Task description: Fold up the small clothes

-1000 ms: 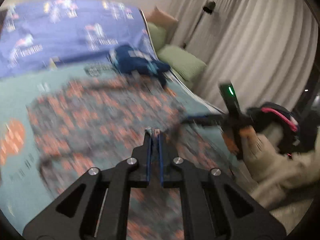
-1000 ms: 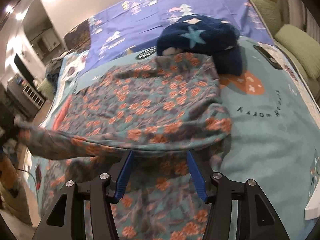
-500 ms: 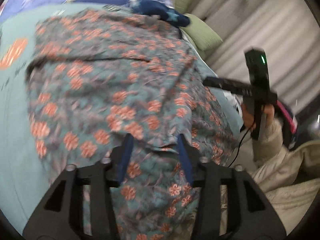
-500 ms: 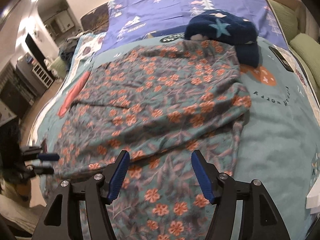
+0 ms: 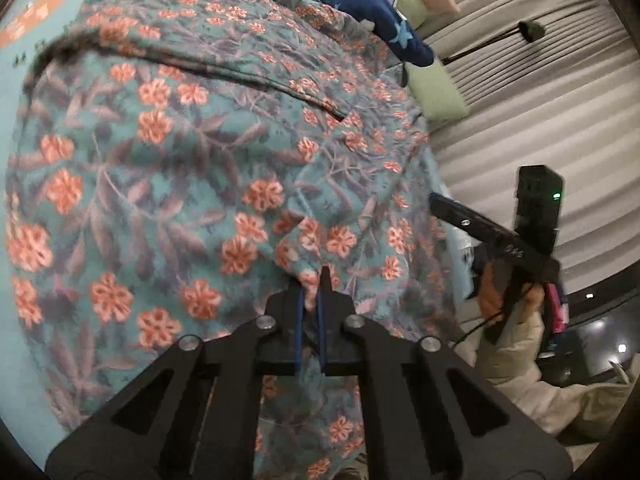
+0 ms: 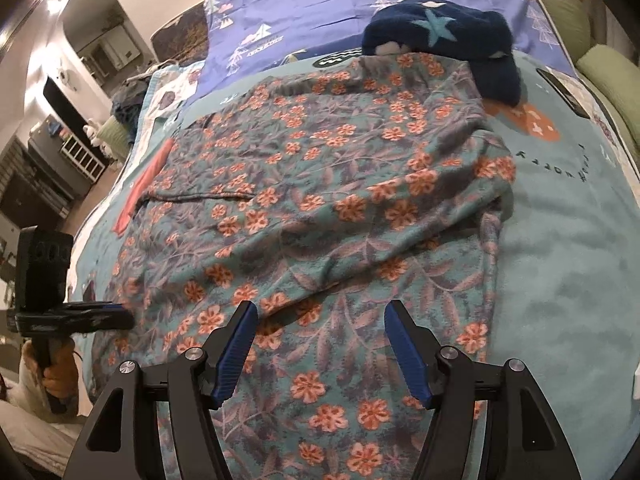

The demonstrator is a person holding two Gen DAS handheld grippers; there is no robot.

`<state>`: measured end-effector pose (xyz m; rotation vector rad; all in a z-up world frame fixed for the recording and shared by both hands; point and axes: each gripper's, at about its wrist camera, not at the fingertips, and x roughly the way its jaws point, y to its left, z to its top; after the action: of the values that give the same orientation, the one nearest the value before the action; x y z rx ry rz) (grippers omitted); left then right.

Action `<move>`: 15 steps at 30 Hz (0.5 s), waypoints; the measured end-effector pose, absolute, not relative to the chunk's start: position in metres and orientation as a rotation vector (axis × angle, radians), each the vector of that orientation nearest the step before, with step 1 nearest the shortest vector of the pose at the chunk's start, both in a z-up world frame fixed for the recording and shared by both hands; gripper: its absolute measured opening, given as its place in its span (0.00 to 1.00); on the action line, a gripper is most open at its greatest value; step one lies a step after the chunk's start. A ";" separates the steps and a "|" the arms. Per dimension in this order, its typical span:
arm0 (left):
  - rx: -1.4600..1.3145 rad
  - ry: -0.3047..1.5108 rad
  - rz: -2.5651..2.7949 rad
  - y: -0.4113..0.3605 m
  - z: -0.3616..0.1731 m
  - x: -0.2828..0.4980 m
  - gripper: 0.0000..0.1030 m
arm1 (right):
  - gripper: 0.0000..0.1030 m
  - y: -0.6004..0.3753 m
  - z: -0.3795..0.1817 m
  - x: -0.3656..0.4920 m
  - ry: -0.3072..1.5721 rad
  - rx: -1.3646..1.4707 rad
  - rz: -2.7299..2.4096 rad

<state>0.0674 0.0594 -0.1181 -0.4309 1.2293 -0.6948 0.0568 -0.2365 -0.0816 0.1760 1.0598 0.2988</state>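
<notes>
Left claw (image 5: pixel 311 300) pinches the floral garment (image 5: pixel 200 152); right claw (image 6: pixel 320 344) gapes.

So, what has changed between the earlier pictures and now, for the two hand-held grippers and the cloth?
The left hand-held gripper opened over the floral garment, came down, and has just closed on a pinch of its fabric near the edge. The right hand-held gripper opened a little wider and hovers over the garment, holding nothing. The garment stays spread on the bed, and the dark blue star-patterned cloth stays in its place.
</notes>
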 end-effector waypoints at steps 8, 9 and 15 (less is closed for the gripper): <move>-0.225 0.915 -0.721 0.052 -0.008 0.068 0.06 | 0.66 -0.273 -0.072 0.071 1.013 0.253 0.193; -0.205 0.886 -0.713 0.052 0.004 0.073 0.06 | 0.66 -0.277 -0.072 0.075 1.010 0.274 0.186; -0.135 0.772 -0.656 0.054 0.058 0.127 0.06 | 0.66 -0.284 -0.073 0.100 1.000 0.171 0.003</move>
<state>0.1267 0.0544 0.0585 -0.1355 0.7719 -0.6562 0.0999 -0.2840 -0.0730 0.1712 0.9995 0.0035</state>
